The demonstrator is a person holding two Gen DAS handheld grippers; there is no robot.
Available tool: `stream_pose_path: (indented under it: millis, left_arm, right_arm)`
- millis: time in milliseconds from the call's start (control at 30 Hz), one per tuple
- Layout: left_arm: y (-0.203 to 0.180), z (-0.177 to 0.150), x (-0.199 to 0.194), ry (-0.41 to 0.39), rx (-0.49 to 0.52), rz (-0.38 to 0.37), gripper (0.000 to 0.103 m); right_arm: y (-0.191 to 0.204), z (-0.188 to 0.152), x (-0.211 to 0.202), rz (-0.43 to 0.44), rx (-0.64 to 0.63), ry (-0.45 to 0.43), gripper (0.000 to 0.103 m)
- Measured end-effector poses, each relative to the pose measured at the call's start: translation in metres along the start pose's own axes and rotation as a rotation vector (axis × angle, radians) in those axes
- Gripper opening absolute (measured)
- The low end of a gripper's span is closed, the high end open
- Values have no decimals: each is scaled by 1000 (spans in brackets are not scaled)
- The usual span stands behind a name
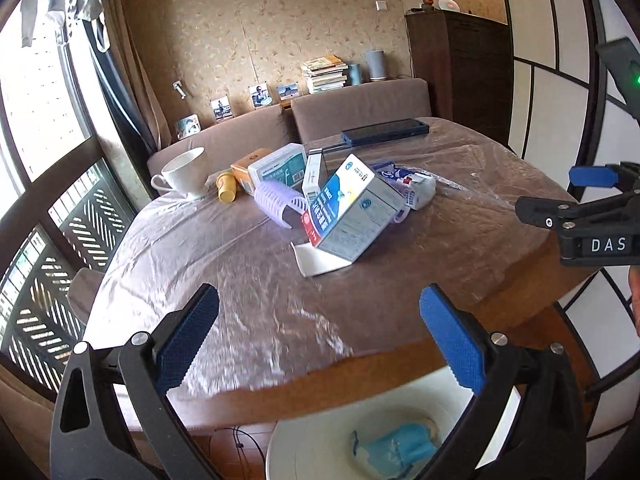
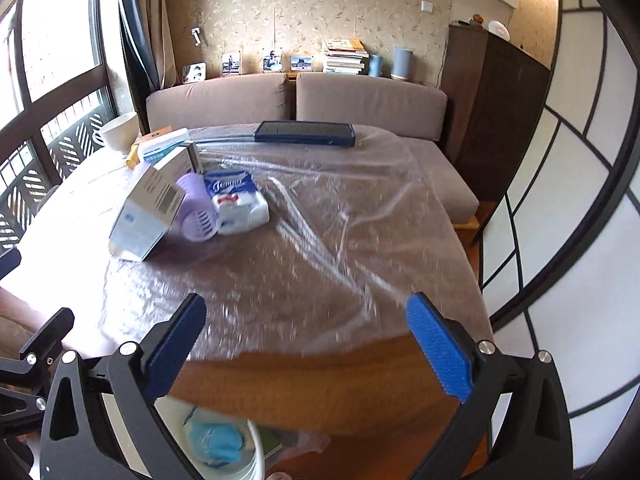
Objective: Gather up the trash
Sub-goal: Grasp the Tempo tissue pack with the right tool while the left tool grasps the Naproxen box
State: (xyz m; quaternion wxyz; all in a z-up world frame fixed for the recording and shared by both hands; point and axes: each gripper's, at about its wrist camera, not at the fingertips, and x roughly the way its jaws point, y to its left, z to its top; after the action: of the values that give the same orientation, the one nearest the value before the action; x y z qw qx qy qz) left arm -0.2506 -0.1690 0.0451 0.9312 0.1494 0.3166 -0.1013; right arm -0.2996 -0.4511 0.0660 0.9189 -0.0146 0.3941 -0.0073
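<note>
Both grippers hover empty at the table's near edge, a bin below.

Left gripper (image 1: 320, 336) and right gripper (image 2: 306, 340) hold jaws wide; the box (image 1: 348, 212), likely next trash, tilts mid-table (image 1: 500, 216) beside a tissue pack (image 2: 238, 204); bin (image 1: 280, 448) already holds blue waste.

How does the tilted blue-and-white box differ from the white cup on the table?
The tilted box is rectangular, printed in blue, white and red; the white cup is round and plain. The box leans with one end propped up and a flap open; the cup stands upright. The box sits mid-table; the cup is near the window-side edge. Both rest on the plastic-covered table.
</note>
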Motion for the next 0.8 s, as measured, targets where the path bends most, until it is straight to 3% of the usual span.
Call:
stream_pose_path:
  millis: [367,467,633,800]
  left_arm:
    - [2,27,53,0,79,-79,101]
    - [0,31,66,20,85,-74,101]
    - [2,37,80,39,29,-121,101]
    - [4,44,89,56,-20,-135,85]
  right_arm:
    - [21,47,50,17,4,18,98]
    - [28,57,70,54,-17,49,88]
    - [37,68,98,115,-90,92,82]
    - [42,81,117,190,-152,115,82]
